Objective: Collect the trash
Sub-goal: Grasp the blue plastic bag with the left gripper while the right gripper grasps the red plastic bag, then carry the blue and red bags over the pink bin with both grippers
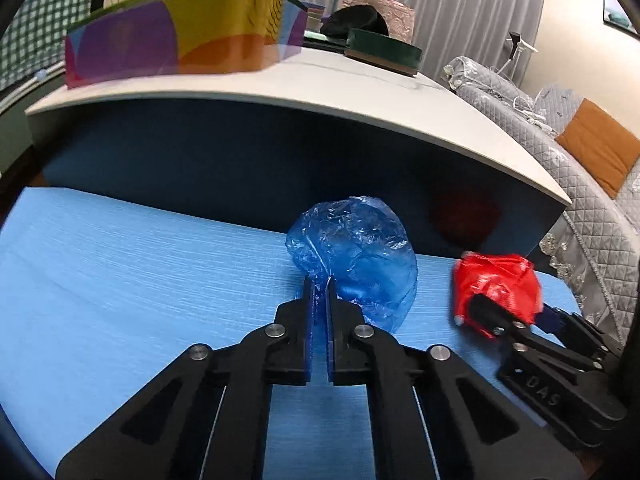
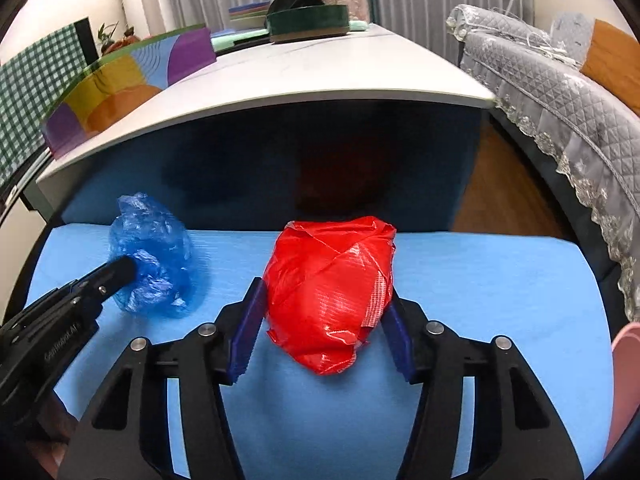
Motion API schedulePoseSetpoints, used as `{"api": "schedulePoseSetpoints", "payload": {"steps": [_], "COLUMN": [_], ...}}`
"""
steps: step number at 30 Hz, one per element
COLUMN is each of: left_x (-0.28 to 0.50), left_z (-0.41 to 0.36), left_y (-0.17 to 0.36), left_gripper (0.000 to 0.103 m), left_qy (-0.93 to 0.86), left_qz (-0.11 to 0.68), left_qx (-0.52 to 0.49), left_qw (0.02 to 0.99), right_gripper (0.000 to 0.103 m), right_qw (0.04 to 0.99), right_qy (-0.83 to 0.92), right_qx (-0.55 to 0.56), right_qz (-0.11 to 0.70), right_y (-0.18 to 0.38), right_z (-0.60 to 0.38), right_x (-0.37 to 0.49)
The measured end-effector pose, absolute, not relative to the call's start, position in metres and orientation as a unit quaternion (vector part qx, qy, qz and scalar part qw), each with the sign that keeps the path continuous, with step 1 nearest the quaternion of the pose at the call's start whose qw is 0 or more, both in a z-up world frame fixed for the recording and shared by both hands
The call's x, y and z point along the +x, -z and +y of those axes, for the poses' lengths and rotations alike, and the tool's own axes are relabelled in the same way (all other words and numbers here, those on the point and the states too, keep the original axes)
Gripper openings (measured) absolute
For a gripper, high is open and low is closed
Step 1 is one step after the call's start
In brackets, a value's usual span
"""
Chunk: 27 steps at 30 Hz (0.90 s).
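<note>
We lose the near edge of the blue plastic bag (image 1: pixel 356 256) behind the left gripper (image 1: pixel 319 284), whose pads pinch a fold we can barely make out. The red plastic bag (image 2: pixel 332 288) hides the inner faces of the right gripper (image 2: pixel 322 320), so contact on its right pad stays uncertain to us. A pink object (image 2: pixel 626 380) at the right is cut off by the frame. The colourful box (image 1: pixel 180 40) on the far table (image 1: pixel 360 92) looks smeared with blur.
</note>
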<state>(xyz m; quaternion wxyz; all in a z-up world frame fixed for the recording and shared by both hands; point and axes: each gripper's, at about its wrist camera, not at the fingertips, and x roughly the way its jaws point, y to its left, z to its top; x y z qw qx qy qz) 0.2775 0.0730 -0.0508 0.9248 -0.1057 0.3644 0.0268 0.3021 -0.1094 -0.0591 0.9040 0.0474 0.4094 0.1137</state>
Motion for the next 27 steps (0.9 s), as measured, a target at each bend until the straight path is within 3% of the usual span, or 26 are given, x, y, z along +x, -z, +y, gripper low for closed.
{"api": "schedulePoseSetpoints", "payload": {"steps": [5,6,7,27], "left_x": [0.267,0.264,0.261,0.184], "left_z": [0.072,0.070,0.067,0.036], "left_y": [0.038,0.033,0.029,-0.028], "left_gripper": [0.002,0.002,0.002,0.002], "left_qy": [-0.018,-0.016,-0.015,0.011], "left_qz": [0.356,0.353,0.349,0.314], "left_qx": [-0.106,-0.102,-0.097,-0.035], "left_qw": [0.928,0.930,0.932,0.949], "right_gripper": [0.050,0.034,0.033,0.031], "right_qw": [0.908,0.910,0.910,0.937], "right_qy": [-0.111,-0.110,-0.109,-0.091], "right_qx": [0.070,0.072,0.072,0.077], "right_qz": [0.397,0.393,0.392,0.330], "right_y": [0.048,0.044,0.041,-0.034], "right_z": [-0.126,-0.128,-0.130,-0.174], "right_x": [0.286,0.280,0.276,0.176]}}
